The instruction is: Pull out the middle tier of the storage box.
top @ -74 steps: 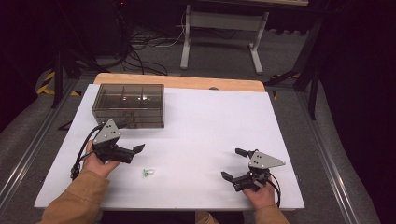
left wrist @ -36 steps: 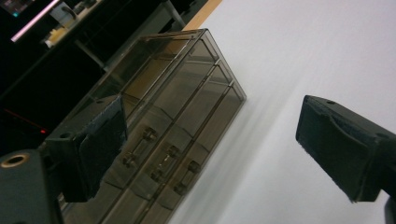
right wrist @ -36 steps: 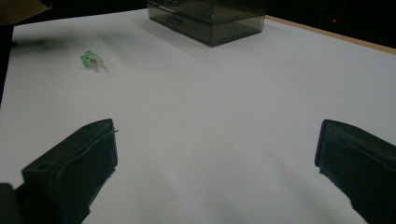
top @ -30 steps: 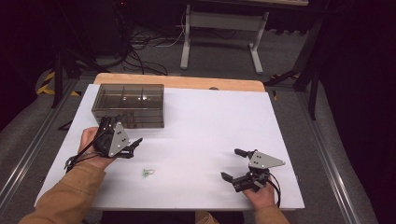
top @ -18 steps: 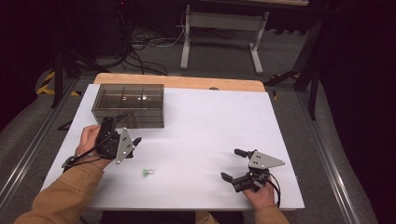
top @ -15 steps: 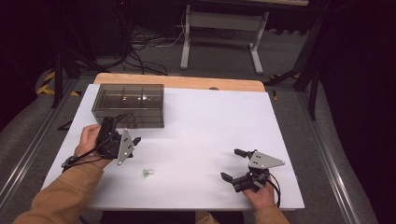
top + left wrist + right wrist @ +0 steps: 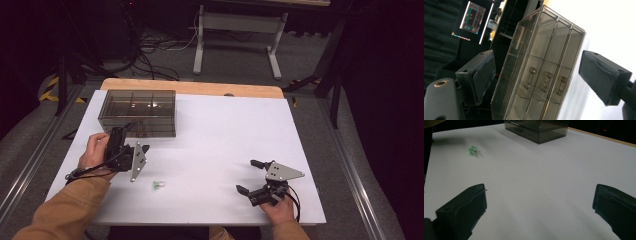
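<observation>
Beside the smoked compartment box [image 7: 138, 112], the left gripper [image 7: 141, 150] stood spread, rolled sideways and aimed at it; the right gripper [image 7: 248, 176] rested spread. Likely next: grasping the box.

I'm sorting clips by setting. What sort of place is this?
Probably a lab or recording studio, not a home: a white-covered table in a dark room, cables on the floor, a lit monitor, and a person holding tongs in each hand.

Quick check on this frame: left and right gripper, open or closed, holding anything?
Left gripper: open, holding nothing, jaws facing the smoky compartment box.
Right gripper: open, holding nothing, over bare white table.
</observation>
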### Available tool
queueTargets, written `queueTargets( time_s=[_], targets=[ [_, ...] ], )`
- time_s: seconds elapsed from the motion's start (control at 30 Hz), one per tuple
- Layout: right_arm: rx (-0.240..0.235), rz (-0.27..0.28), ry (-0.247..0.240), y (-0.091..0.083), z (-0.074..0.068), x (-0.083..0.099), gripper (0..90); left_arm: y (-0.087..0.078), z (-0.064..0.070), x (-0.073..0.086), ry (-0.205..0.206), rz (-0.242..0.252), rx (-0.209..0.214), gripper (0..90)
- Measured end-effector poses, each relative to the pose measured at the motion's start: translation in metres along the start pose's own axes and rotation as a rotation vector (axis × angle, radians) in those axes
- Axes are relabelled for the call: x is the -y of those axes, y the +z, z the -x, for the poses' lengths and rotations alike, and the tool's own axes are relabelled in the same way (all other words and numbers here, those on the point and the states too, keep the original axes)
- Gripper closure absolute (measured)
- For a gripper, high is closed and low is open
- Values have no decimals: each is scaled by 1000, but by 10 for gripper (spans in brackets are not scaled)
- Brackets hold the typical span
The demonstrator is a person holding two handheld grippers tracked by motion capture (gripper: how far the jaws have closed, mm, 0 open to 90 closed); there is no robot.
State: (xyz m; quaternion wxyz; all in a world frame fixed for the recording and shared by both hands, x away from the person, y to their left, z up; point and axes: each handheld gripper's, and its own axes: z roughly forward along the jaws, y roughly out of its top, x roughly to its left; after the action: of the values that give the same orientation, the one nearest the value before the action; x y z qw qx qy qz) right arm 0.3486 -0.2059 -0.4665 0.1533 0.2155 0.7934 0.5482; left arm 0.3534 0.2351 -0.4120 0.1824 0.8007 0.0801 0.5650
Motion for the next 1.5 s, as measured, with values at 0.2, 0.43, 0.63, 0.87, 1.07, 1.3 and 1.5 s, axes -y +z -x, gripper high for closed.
queueTargets(
  time_s=[0.2, 0.43, 0.63, 0.87, 1.07, 1.3, 1.5],
  targets=[
    [0, -1, -1, 0, 0, 0, 0, 2, 5, 0, 58, -14, -30, 181],
    [-1, -2, -3, 0, 0, 0, 0, 4, 15, -2, 88, -56, -86, 209],
    [-3, -3, -3, 1, -1, 0, 0, 7, 18, -2, 50, -95, -100, 261],
    [-3, -7, -5, 1, -1, 0, 0, 9, 21, -1, 102, -106, -140, 275],
    [-3, -8, -6, 1, -1, 0, 0, 11, 25, 0, 130, -107, -149, 305],
    [-4, -9, -7, 1, -1, 0, 0, 15, 29, 2, 165, -112, -168, 362],
    [-6, -12, -7, 2, -1, 0, 0, 19, 32, 2, 198, -115, -162, 430]
  ],
)
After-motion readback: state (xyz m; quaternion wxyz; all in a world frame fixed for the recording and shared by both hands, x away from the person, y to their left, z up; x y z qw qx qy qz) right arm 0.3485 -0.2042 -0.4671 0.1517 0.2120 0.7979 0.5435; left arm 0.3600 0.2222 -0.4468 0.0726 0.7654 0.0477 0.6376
